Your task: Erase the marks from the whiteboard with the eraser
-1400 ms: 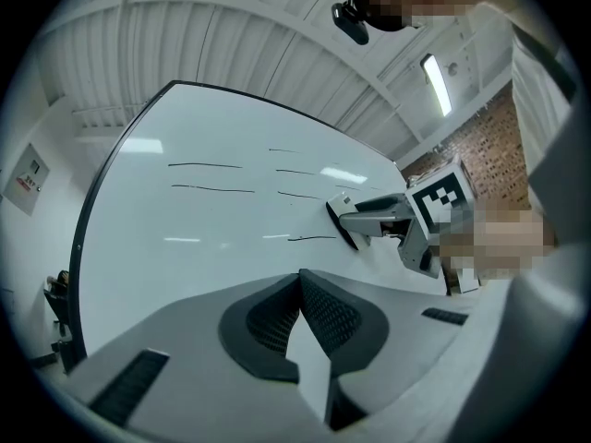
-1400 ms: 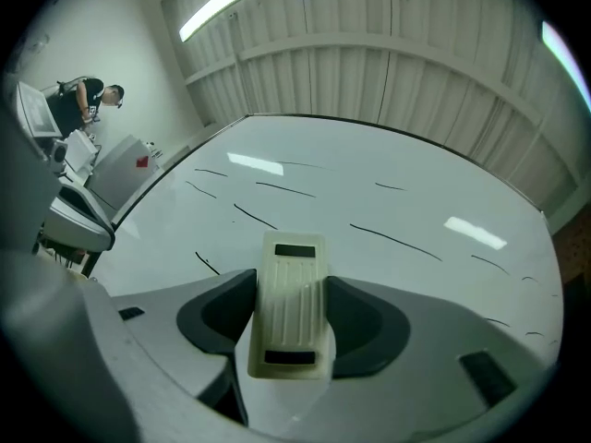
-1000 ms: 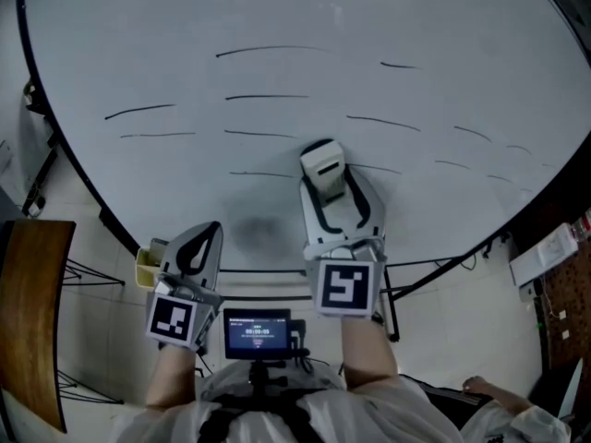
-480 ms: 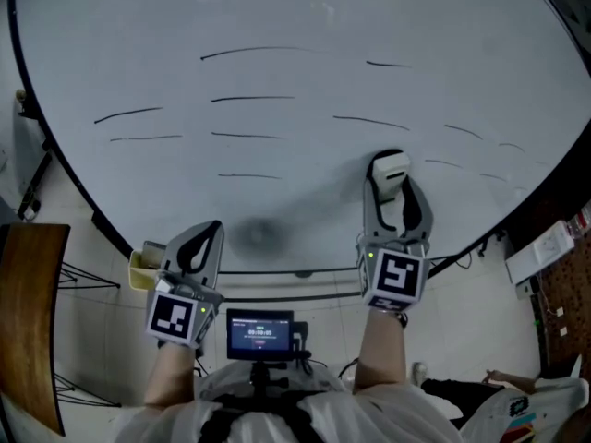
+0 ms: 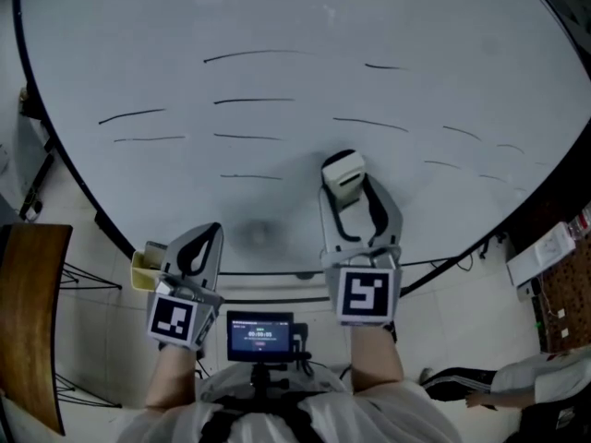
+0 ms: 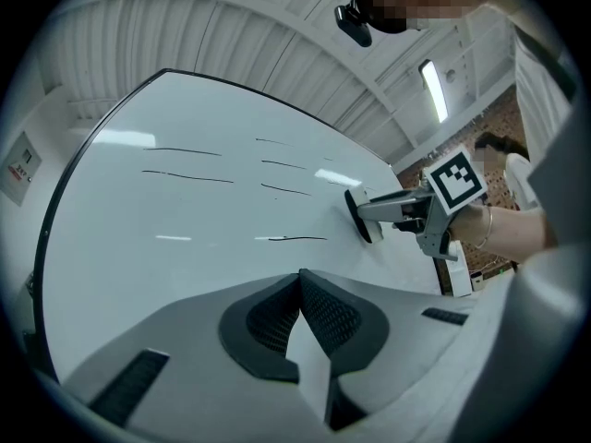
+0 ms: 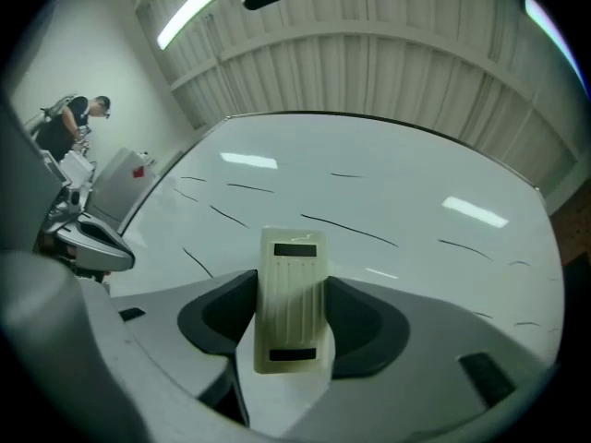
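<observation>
one short mark right of the eraser (image 5: 343,167) is gone. right gripper (image 5: 344,179), clamped on the eraser, swings back left across the lower whiteboard (image 5: 277,17). many marks (image 5: 369,124) remain above. left gripper (image 5: 205,235) closed, empty, idle.

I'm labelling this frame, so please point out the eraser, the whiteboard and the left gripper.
eraser (image 7: 291,293), right gripper view, middle of its ribbed back.
whiteboard (image 5: 277,17), head view, bare surface near its top.
left gripper (image 5: 209,232), head view, tips of its shut jaws.
</observation>
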The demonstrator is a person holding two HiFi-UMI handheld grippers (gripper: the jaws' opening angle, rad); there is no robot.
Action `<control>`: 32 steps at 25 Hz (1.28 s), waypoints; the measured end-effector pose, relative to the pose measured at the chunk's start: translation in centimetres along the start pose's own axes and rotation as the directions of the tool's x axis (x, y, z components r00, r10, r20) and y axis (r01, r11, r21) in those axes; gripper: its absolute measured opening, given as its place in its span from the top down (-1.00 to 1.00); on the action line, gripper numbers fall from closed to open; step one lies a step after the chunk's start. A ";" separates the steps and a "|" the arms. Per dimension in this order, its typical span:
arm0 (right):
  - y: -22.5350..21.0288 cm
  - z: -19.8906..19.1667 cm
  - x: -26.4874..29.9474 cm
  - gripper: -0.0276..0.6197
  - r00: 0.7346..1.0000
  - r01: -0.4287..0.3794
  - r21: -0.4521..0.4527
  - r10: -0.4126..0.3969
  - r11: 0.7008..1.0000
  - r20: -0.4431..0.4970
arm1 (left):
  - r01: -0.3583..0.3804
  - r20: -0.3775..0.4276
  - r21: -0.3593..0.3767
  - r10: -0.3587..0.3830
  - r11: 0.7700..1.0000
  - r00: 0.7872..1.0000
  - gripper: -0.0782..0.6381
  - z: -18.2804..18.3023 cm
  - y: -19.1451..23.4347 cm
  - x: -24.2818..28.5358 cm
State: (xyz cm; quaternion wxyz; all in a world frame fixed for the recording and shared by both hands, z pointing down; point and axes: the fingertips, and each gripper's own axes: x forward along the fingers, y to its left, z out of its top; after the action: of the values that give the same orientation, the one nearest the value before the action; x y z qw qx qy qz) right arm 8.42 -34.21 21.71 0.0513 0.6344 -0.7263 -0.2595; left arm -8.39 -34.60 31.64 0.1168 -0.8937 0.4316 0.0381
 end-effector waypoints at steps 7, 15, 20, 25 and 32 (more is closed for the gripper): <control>5.3 0.8 2.7 0.18 0.999 -0.053 -0.083 0.053 0.995 -0.003 | -0.040 0.007 0.001 0.040 0.999 0.999 0.76 -0.5 1.5 -1.0; 2.8 0.0 2.3 0.18 1.000 -0.002 -0.037 0.002 0.999 0.002 | -0.024 0.011 0.007 0.024 1.000 1.000 0.76 -0.5 1.4 -0.2; -2.1 -2.3 0.9 0.18 0.995 0.087 0.047 -0.084 0.995 -0.053 | -0.008 -0.011 -0.019 0.008 1.000 1.000 0.76 -0.8 0.6 0.1; -8.3 -5.5 -1.1 0.18 0.967 0.220 0.099 -0.204 0.970 -0.150 | -0.027 -0.013 -0.018 0.027 0.999 1.000 0.76 -0.8 1.3 -0.6; -7.5 -5.4 -2.2 0.18 0.966 0.227 0.160 -0.201 0.961 -0.165 | -0.042 -0.003 -0.001 0.042 0.999 0.999 0.76 -0.5 2.4 -2.7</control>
State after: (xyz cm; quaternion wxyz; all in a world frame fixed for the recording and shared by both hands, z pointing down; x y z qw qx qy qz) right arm 17.72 -34.29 23.64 0.0194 0.7287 -0.6678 -0.1503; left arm -11.96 -34.15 32.13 0.1149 -0.8844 0.4506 0.0393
